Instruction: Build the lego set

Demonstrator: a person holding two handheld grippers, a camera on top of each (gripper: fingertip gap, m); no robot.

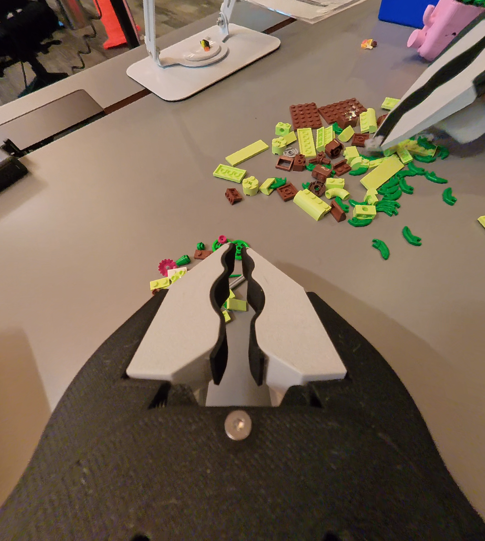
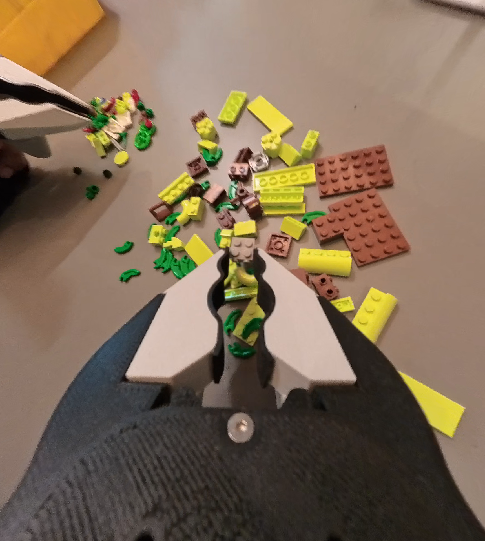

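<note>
While the right gripper (image 2: pixel 241 254) hangs over the main heap of loose bricks (image 2: pixel 264 210) on the grey table (image 2: pixel 59 322), its fingertips are clamped on a small grey studded brick (image 2: pixel 242 249), which sits between the two tips with its studs facing the camera. Beneath that gripper lie lime-green bricks and plates, dark-green curved leaf pieces (image 2: pixel 173 260) and small brown parts, all scattered flat on the table surface. Two large brown studded plates (image 2: pixel 361 202) lie side by side at the edge of the heap, one rectangular and one L-shaped. A long lime-green smooth tile (image 2: pixel 434 407) lies apart from the heap, partly hidden by the gripper body. The left gripper (image 1: pixel 237 248) is lowered over a second, smaller cluster of pieces (image 1: pixel 176 272) well apart from the main heap; this cluster holds a magenta flower piece (image 1: pixel 167 266), lime-green plates and green ring-shaped parts. Its tips stand very close together with only a narrow gap, and whether they pinch one of the small green parts cannot be told from either view. Toward the far edge of the table stands a white flat stand base (image 1: pixel 206 61) with two metal legs rising from it. A pink toy-like object (image 1: pixel 440 32) sits near the far right corner of the table.
</note>
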